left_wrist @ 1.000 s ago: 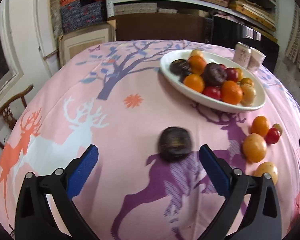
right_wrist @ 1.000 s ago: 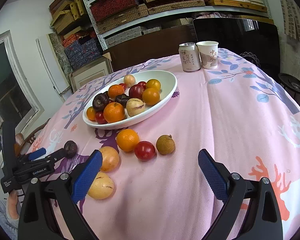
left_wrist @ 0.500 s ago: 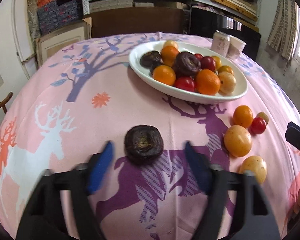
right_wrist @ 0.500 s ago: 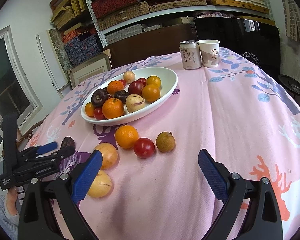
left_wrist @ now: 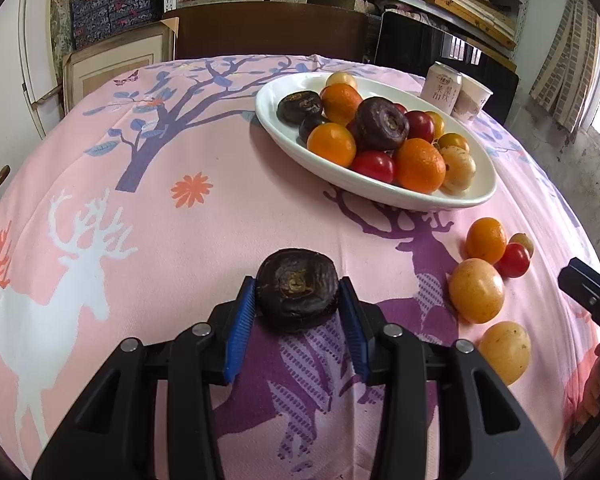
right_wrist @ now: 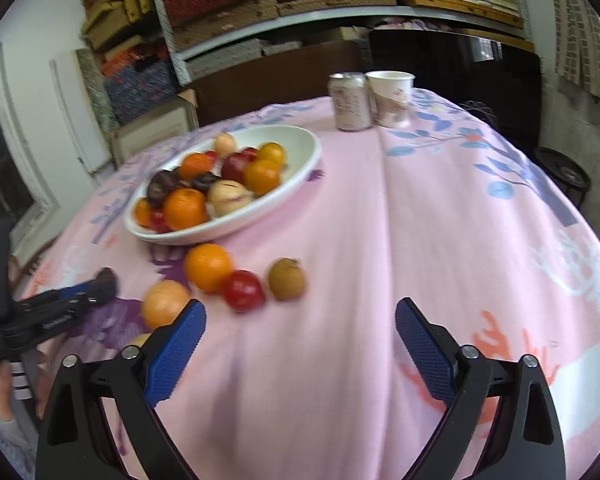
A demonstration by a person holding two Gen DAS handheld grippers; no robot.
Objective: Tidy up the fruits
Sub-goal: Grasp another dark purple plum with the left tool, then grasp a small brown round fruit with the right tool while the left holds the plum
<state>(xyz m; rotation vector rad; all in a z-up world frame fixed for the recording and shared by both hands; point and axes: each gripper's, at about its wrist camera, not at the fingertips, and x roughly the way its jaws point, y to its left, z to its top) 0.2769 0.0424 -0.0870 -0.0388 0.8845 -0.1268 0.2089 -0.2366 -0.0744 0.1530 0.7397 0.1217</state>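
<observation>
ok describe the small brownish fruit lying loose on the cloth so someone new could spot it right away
Start at the white oval bowl of fruit on the pink tablecloth; just in front of it lies a short row of loose fruit. The brownish fruit is at the right end, beside a red tomato and an orange. It is the only dull tan-brown one, with a tiny stem stub on top.

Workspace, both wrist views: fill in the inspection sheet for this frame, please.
Surface: round table under a pink deer-print cloth.
Job's things: white dish piled with fruit; dark fruit on the cloth; five loose fruits, including an orange and a tomato.
Clutter: can touching a paper cup.
Grippers: left hand-held gripper shut on the dark fruit; right hand-held gripper open, holding nothing.
Cables: nothing seen.
Surroundings: shelves of stacked boxes.
</observation>
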